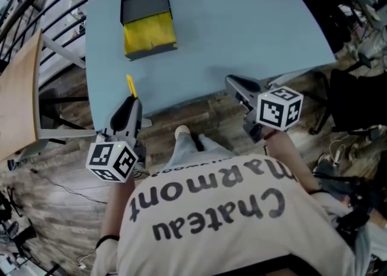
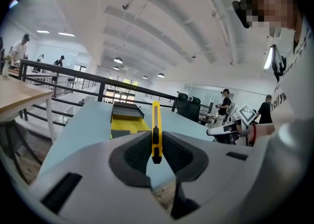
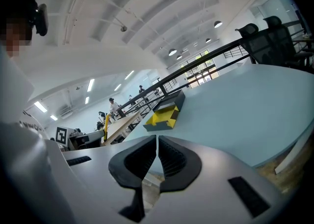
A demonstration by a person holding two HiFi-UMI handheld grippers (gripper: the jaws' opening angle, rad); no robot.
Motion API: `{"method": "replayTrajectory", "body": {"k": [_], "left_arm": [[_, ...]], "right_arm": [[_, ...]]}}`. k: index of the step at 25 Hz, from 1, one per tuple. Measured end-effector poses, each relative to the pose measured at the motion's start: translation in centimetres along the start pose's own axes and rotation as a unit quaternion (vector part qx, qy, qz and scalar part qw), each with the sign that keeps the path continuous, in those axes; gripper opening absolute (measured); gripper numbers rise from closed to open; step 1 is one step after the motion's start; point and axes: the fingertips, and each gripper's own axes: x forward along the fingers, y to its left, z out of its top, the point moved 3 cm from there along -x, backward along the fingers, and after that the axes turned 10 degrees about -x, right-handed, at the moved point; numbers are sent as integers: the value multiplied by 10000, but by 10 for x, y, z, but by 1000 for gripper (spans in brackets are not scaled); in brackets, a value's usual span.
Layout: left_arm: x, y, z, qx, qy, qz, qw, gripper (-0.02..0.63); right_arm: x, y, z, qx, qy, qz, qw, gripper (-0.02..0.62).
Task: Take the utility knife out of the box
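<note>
A slim yellow utility knife [image 1: 130, 86] sticks out forward from my left gripper [image 1: 132, 102], which is shut on its rear end just over the near edge of the pale blue table [image 1: 242, 26]. In the left gripper view the knife [image 2: 156, 134] stands edge-on between the black pads. The box [image 1: 149, 37], with a yellow inside and a black lid part behind it, sits open at the table's far left, apart from both grippers. My right gripper [image 1: 234, 82] hangs at the near table edge with its jaws [image 3: 157, 155] shut and nothing in them.
A wooden table [image 1: 18, 87] and a railing lie to the left. Black office chairs [image 1: 357, 105] stand to the right. Wooden floor and cables show below the table edge. Several people stand far off in the room.
</note>
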Motion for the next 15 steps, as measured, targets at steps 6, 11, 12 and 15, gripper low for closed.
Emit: {"method": "replayTrajectory", "body": {"k": [6, 11, 12, 15], "left_arm": [[-7, -11, -12, -32, -93, 64, 9999, 64], [-7, -29, -14, -2, -165, 80, 9998, 64], [-6, -31, -14, -2, -176, 83, 9998, 64], [-4, -38, -15, -2, -185, 64, 9998, 64]], "right_arm": [[-10, -3, -7, -57, 28, 78, 9999, 43], [-26, -11, -6, -74, 0, 81, 9999, 43], [-29, -12, -5, -73, -6, 84, 9999, 43], [-36, -17, -6, -81, -18, 68, 9999, 43]]}}
